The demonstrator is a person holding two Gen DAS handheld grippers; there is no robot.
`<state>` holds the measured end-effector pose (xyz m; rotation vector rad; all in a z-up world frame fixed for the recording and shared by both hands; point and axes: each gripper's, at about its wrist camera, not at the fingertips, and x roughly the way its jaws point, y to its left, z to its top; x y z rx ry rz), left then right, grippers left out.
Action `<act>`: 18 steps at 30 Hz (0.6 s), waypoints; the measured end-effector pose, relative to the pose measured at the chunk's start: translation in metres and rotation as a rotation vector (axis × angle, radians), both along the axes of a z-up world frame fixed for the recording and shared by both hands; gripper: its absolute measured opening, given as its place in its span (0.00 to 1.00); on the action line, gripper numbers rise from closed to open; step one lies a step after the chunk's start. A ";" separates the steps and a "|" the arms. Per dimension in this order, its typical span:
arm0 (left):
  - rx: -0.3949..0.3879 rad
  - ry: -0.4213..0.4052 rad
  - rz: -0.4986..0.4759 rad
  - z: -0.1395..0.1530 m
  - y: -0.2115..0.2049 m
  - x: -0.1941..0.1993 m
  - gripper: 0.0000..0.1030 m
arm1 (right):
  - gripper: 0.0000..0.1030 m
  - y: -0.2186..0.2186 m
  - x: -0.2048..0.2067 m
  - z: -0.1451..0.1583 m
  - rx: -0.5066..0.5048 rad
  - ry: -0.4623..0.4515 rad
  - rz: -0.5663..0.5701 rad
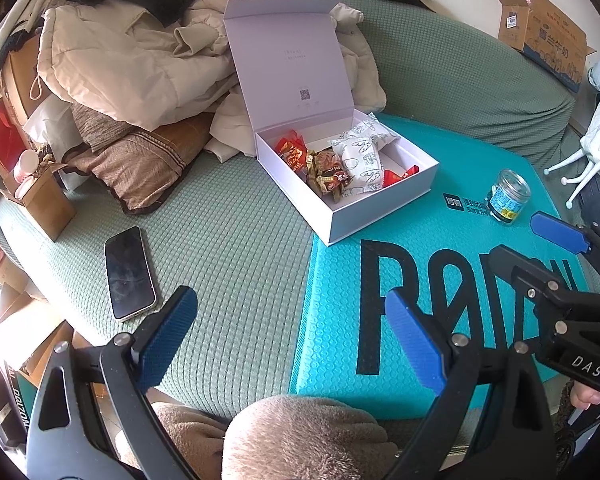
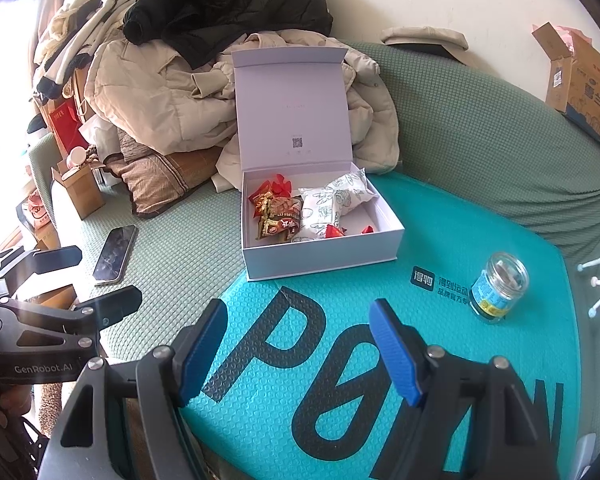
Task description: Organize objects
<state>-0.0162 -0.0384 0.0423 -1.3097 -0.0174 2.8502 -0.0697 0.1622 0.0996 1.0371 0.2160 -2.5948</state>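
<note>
Glass jar point(image 2: 499, 287) beyond right hand-held gripper point(image 2: 296, 354)

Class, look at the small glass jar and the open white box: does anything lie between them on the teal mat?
Nothing visible does. The glass jar stands on the teal mat, apart from the white box, with only bare mat between them.

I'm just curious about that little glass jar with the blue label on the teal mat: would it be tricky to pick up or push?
The glass jar looks smooth and hard, so it may slip in a gripper. It stands upright on the soft teal mat, so a push could tip it. Once on its round side, it would probably roll.
</note>
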 end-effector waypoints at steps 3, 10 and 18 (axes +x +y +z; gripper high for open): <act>-0.002 -0.001 -0.001 0.000 0.001 0.000 0.92 | 0.72 0.000 0.001 0.000 -0.001 0.000 0.000; -0.003 -0.005 -0.004 -0.001 0.002 0.001 0.92 | 0.72 0.000 0.001 -0.001 -0.002 -0.001 0.001; 0.032 -0.039 -0.010 -0.008 0.004 -0.002 0.95 | 0.72 0.001 0.000 -0.002 -0.004 -0.002 -0.001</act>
